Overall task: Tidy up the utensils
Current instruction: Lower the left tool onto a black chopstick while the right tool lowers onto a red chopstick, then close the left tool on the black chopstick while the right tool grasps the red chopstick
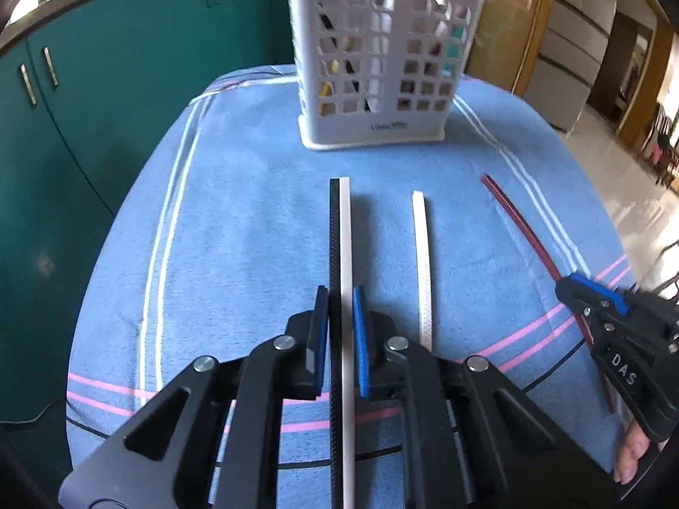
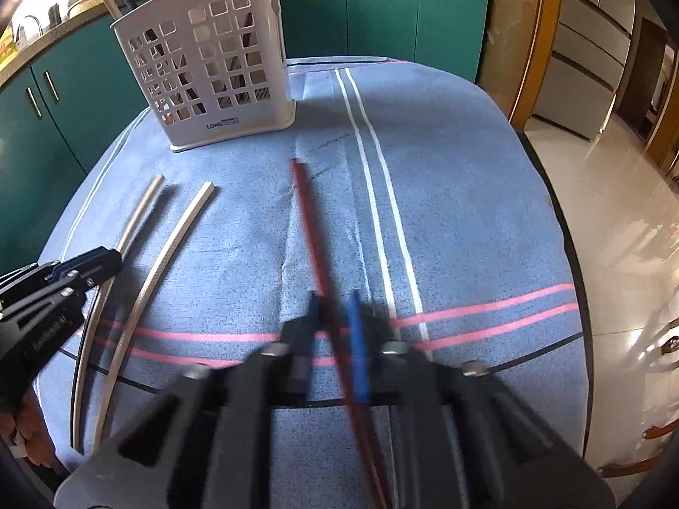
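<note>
A: Noting grips first. Left gripper point(image 1: 339, 322) has its jaws pressed together on a pair of long chopsticks, one black and one white point(image 1: 339, 229) — both lie flat on the blue striped cloth point(image 1: 237, 220), tips toward the white perforated plastic utensil basket point(image 1: 377, 68). Right gripper point(image 2: 335, 322) is clamped on the thin dark-red chopstick point(image 2: 310, 229), also flat on the cloth, tip aimed just right of the basket.

B: Risks?

A: Three, as I judge it. One — the left holds two sticks in one pinch; if either sits proud of the other, the looser one could slide out on the lift. Two — both grips look to sit well back from the tips, so the long free ends may droop or swing and catch the basket rim.

B: And the third?

A: The lone white ribbed chopstick point(image 1: 422, 263) lies just beside the left jaws, not held. A sideways drag on lift-off could roll it.

B: Basket stability?

A: Upright, already holding several utensils. A hard tip strike on its wall might shove it across the cloth.
</note>
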